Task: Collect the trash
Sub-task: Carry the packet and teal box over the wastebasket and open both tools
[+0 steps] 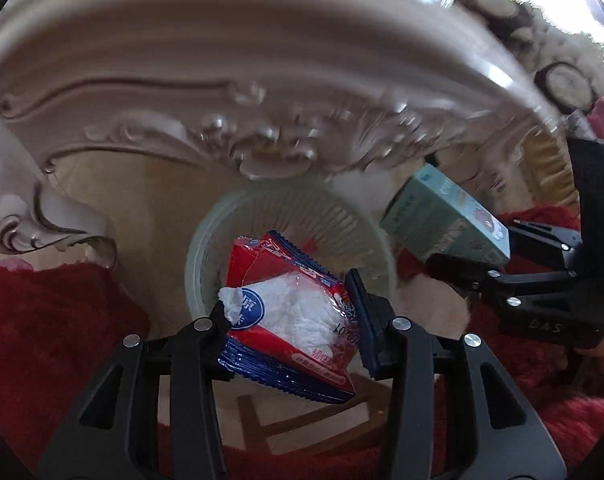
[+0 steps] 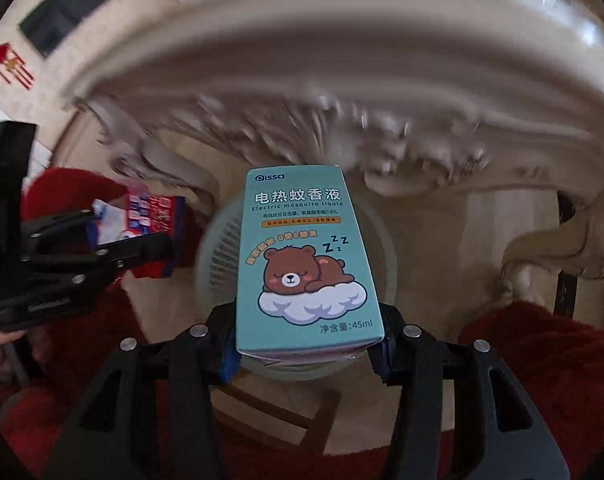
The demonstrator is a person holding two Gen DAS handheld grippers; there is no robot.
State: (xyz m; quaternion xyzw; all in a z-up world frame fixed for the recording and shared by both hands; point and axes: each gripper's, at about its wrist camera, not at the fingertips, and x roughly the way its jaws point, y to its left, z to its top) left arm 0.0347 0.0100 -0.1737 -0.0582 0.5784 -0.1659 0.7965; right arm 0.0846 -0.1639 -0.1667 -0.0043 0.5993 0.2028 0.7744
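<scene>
the carved cream table [image 1: 189, 112] was smeared by motion blur in both views, and its top could not be seen from below its edge. the left gripper [image 1: 289, 312] pinched a red and blue tissue packet [image 1: 293, 312], white tissue showing through its clear window; the packet's lower corner was cut off behind the fingers. the right gripper [image 2: 306, 344] clamped a teal mosquito-liquid box [image 2: 306, 256] by its lower end, bear print facing the camera. both items were held above a pale slotted bin [image 1: 221, 232] standing on the tan floor [image 1: 149, 208] under the table's front edge; the bin's interior was mostly hidden by the packet and the box. red plush rug [image 1: 53, 320] lay at either side. a curved table leg [image 2: 558, 248] stood at right.
</scene>
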